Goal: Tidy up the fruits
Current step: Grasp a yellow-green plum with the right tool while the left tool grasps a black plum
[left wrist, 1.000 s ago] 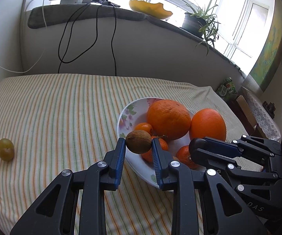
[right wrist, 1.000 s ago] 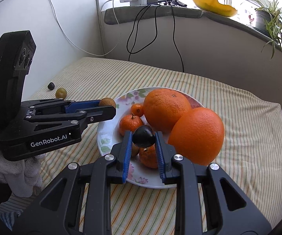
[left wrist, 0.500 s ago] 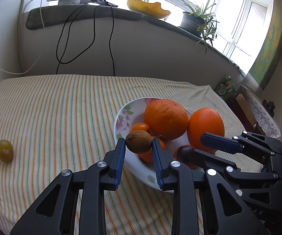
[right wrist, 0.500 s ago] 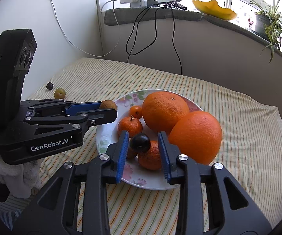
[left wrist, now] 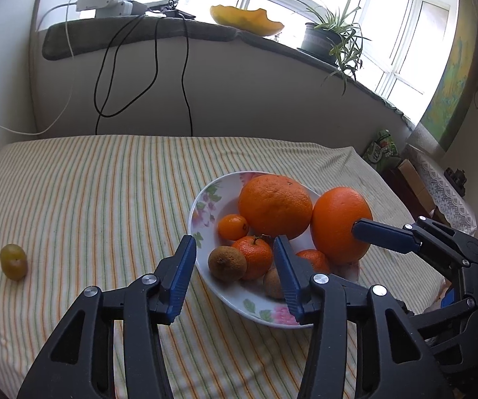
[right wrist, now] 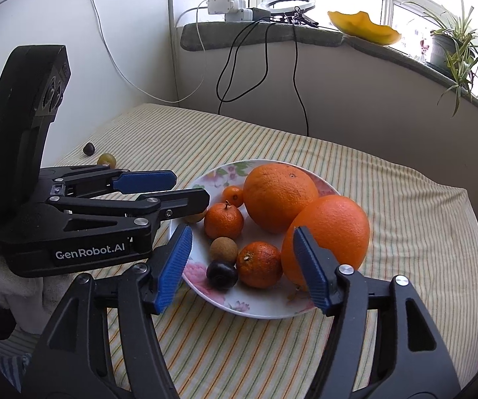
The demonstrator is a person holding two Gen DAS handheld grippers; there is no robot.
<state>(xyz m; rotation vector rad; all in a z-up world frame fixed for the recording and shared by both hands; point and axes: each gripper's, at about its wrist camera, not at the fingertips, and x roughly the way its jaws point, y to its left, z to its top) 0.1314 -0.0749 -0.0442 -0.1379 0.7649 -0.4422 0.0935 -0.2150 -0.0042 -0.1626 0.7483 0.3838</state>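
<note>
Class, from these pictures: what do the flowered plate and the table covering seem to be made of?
Flowered plate: probably glazed ceramic, possibly melamine; glossy white with printed flowers. Table covering: woven cloth, matte, striped, with soft folds draping over the table edge.

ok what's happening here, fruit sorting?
Yes. A person holds two grippers over a floral plate of oranges and small fruit. Left gripper and right gripper are both open and empty; a brown fruit and dark fruit lie on the plate. A green fruit lies on the striped cloth.
</note>
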